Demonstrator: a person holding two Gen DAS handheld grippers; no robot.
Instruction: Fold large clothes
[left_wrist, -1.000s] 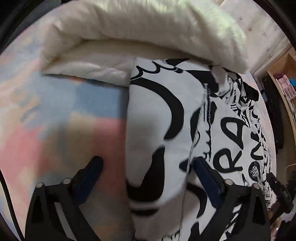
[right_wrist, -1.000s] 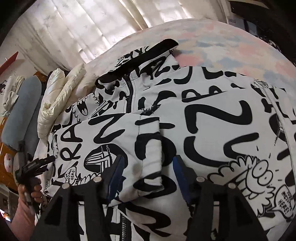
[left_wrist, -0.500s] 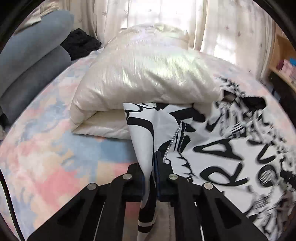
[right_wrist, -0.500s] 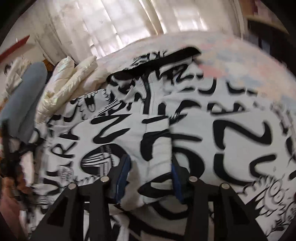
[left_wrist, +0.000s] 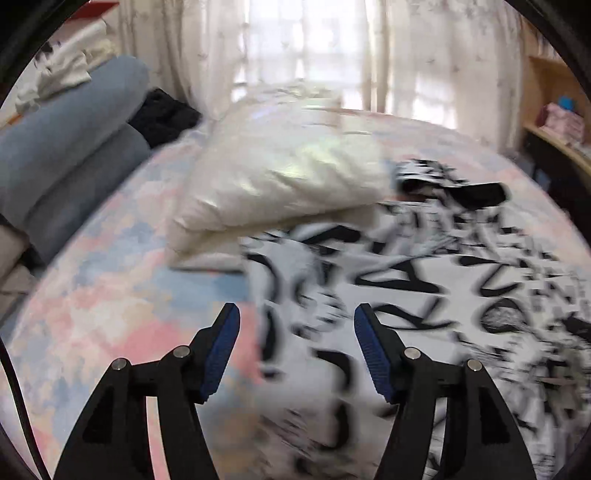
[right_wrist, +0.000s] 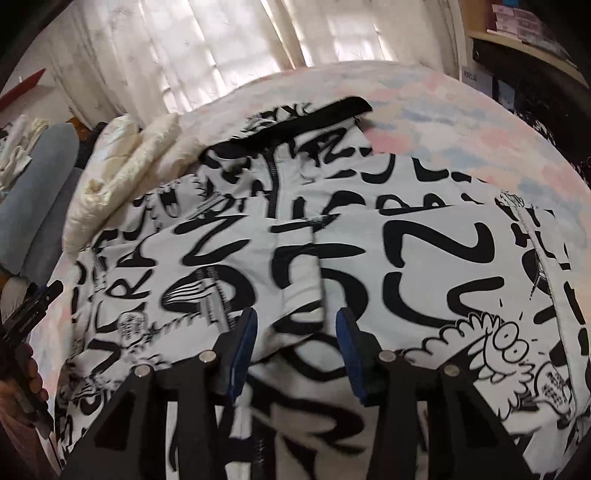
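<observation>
The left gripper (left_wrist: 297, 347), clamped on the printed jacket (right_wrist: 369, 258) half a second ago, now gapes empty above its left edge mid-bed, the fold released, while the right gripper (right_wrist: 293, 343) straddles the sleeve (right_wrist: 301, 291), wide.

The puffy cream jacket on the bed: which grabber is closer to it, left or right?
Left. The left gripper hovers just short of the cream jacket, open. The right gripper sits mid-way across the printed jacket, farther away.
</observation>
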